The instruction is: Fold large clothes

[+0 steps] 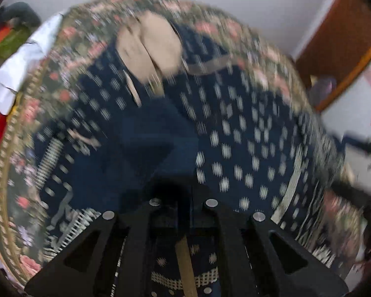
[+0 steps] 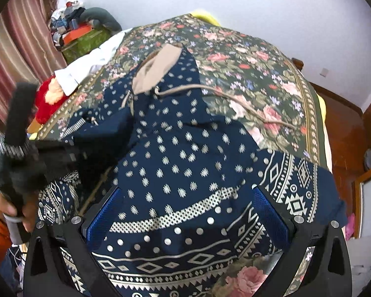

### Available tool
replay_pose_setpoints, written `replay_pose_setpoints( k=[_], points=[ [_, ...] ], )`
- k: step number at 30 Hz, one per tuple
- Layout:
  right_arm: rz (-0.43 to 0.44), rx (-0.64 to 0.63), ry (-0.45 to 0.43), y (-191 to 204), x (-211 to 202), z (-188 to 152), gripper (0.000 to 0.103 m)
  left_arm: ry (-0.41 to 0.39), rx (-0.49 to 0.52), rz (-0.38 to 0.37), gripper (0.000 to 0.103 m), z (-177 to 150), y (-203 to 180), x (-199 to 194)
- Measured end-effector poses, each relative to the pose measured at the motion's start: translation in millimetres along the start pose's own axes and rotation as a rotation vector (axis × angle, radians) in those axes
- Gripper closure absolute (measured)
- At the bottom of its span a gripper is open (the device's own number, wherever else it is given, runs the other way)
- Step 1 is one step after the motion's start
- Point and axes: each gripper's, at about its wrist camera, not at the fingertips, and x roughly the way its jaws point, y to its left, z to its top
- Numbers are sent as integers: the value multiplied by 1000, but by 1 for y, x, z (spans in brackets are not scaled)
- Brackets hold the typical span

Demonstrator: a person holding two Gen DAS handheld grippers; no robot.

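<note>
A navy hoodie (image 2: 185, 148) with white dots and patterned bands lies spread on a floral bedspread (image 2: 247, 61). Its beige-lined hood (image 2: 158, 69) points to the far side, and a drawstring (image 2: 235, 99) trails off to the right. My right gripper (image 2: 186, 190) hangs open over the patterned hem, its blue pads (image 2: 106, 217) wide apart and off the cloth. My left gripper (image 2: 79, 152), held by a hand (image 2: 2, 205) at the left, is shut on a fold of the hoodie. The left wrist view is blurred by motion; there the left gripper (image 1: 183, 193) pinches dark navy cloth of the hoodie (image 1: 235, 136).
A white cloth (image 2: 94, 61) and a red plush toy (image 2: 49, 96) lie along the bed's left edge. Behind them a green box (image 2: 86, 42) carries a pile of clothes, with a striped curtain (image 2: 17, 49) to its left. Wooden floor (image 2: 343, 123) runs along the bed's right side.
</note>
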Motion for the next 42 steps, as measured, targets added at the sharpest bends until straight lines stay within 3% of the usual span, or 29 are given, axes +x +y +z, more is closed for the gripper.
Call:
replay_pose_setpoints(
  k=[3,5,10,14,20,26,31,36,39,41,42],
  points=[
    [3,-7,16,3,4,-2,0,85,56,0,80,-17,-8,14],
    [7,-18,20,9,5,-1,0,116,80,3,62,-25,-7,11],
    [23,-67,8,35,5,8,0,85,109,9,54,-42,10,-31],
    [33,-121,14,66,14,18,0,-20,65,61,43,-51,52,-79],
    [58,-262,50,135,47,29,0,-78,-71,184,41,-52,136,-93],
    [53,-331,161,183,108,32,0,-12,-175,164,41,-82,190,-58],
    [52,-334,228,206,155,34,1,-26,-134,172,43,-91,193,-37],
    [36,-340,224,219,180,36,15,-50,-26,222,43,-88,181,-25],
    [19,-371,184,224,186,34,24,-64,-11,218,43,-89,182,-23],
    [24,-383,154,226,185,34,45,-70,-20,202,43,-88,184,-24],
    [11,-378,143,225,185,35,51,-71,-27,190,43,-87,185,-24]
  ],
)
